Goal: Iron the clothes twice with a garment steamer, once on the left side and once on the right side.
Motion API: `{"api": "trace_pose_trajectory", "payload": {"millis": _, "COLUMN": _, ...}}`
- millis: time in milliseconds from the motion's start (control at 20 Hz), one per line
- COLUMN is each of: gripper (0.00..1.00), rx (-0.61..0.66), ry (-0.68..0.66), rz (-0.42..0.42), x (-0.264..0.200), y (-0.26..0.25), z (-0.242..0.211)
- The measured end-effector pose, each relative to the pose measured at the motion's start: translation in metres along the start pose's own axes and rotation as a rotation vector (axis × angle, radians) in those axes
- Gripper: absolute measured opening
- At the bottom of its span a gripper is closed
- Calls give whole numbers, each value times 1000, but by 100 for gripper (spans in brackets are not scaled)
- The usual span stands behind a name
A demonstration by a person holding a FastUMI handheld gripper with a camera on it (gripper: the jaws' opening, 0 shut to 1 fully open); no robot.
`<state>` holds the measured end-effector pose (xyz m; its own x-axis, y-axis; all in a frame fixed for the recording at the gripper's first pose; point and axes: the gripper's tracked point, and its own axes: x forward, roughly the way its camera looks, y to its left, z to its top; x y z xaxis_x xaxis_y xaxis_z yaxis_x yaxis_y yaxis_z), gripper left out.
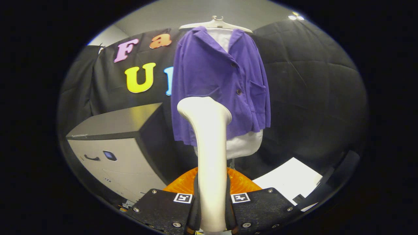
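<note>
Purple jacket on hanger, facing the gripper, long axis vertical.
Cream steamer stands upright between the fingers, head tipped toward the jacket, just short of it; gripper clamped on its handle.

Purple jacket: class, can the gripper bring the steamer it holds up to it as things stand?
Probably yes: the gripper is shut on the steamer, whose head points at the purple jacket beyond, with nothing between them.
</note>
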<state>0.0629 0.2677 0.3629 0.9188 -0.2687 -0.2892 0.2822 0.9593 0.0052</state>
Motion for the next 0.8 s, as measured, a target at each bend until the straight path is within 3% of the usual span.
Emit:
{"api": "trace_pose_trajectory", "payload": {"millis": 550, "gripper": 28, "rx": -142, "ry": -236, "rz": 189, "x": -119, "y": 114, "z": 126}}
{"api": "trace_pose_trajectory", "payload": {"millis": 800, "gripper": 28, "rx": -136, "ry": -263, "rz": 207, "x": -146, "y": 128, "z": 127}}
